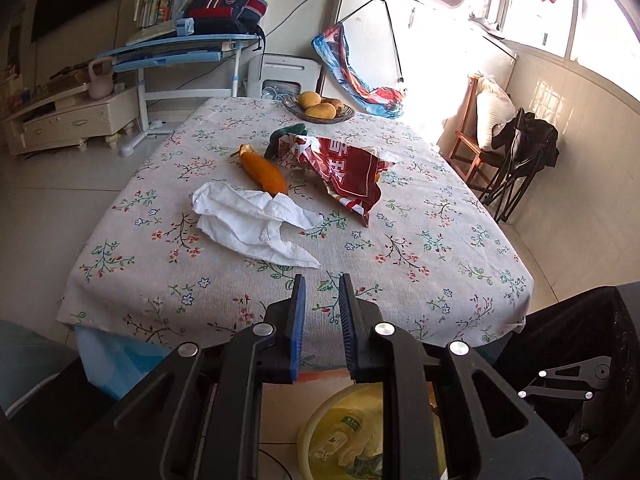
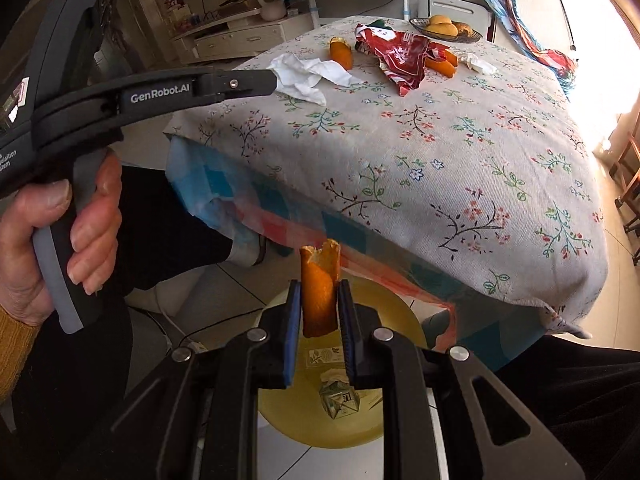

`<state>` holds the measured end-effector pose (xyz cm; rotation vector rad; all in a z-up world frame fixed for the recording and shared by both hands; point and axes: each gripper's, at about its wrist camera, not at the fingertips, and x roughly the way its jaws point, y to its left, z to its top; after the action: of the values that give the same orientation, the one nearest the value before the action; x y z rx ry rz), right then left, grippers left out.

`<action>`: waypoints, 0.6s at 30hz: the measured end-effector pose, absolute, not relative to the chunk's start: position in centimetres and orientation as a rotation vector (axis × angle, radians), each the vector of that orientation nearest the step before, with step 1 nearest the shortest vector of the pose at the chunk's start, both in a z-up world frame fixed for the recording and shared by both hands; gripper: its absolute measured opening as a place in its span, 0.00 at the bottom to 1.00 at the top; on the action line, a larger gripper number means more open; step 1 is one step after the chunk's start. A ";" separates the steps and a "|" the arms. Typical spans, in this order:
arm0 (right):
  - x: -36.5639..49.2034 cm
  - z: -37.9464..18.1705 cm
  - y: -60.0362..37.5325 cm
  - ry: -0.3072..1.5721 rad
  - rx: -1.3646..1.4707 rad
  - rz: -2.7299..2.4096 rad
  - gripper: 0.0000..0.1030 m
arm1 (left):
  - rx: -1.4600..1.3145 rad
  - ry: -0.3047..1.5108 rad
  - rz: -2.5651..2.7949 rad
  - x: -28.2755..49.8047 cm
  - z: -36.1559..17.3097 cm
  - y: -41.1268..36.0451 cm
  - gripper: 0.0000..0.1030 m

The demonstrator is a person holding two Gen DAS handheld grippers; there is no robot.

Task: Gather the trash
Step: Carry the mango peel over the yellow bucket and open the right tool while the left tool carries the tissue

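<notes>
Peel in the right gripper, over the bin.

We find a strip of orange peel (image 2: 320,288) pinched upright between the pads of the right gripper (image 2: 319,308), held off the table edge above the yellow bin (image 2: 400,312) on the floor, in our judgement for dropping. The left gripper (image 1: 322,300) hangs at the near table (image 1: 440,280) edge, jaws slightly apart and holding nothing. A white tissue (image 1: 256,224), another peel (image 1: 262,172) and a red wrapper (image 1: 348,172) remain mid-table, well apart from every edge, with open cloth all round for approach.
</notes>
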<state>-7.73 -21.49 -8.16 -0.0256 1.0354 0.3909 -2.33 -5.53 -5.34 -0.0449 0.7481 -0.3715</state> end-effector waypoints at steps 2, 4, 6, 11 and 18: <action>-7.8 -8.1 -21.5 1.029 -0.015 0.394 0.18 | -0.050 0.742 -0.312 -1.0 -5.2 -4.8 0.17; -7.8 -8.2 -21.5 1.031 -0.013 0.397 0.18 | -0.081 0.766 -0.254 1.1 -5.5 -3.8 0.29; -7.6 -8.5 -21.2 1.042 -0.020 0.402 0.18 | -0.090 0.772 -0.191 3.2 -5.8 -3.3 0.64; -7.0 -10.4 -20.8 1.133 -0.042 0.416 0.19 | 0.025 0.825 -0.123 7.7 -7.5 -5.1 0.84; -6.7 -10.5 -21.7 1.134 0.009 0.387 0.30 | 0.084 0.852 -0.173 8.9 -9.0 -7.4 0.33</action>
<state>-6.75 -21.72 -10.55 0.0093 1.1339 0.3870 8.90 -7.42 -8.99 0.0843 0.8518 -0.1729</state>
